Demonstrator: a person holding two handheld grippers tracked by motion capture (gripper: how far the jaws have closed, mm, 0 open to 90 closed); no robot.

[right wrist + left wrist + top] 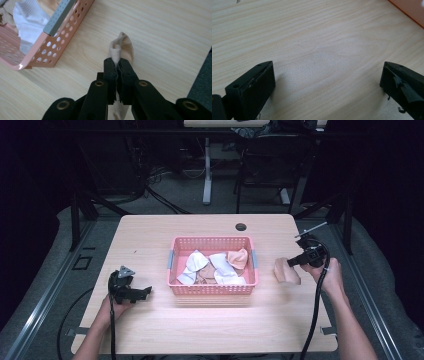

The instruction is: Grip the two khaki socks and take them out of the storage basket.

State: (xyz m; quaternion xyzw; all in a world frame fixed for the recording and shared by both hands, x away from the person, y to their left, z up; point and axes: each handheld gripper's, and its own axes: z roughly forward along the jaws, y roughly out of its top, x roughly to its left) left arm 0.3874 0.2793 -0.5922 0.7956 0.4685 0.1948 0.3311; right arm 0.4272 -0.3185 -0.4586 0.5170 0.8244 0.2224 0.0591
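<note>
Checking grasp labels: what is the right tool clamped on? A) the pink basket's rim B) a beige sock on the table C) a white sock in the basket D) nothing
B: the right tool pinches the beige sock lying on the table, beside the pink basket.

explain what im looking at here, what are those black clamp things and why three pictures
A person sits at a wooden table holding a hand-held gripper in each hand. The high view looks down from above; the other two pictures come from cameras riding on each gripper. The left gripper rests near the table with its black fingers wide apart, holding nothing. The right gripper is shut on a beige sock, just right of a pink basket that holds more white and peach socks.
</note>
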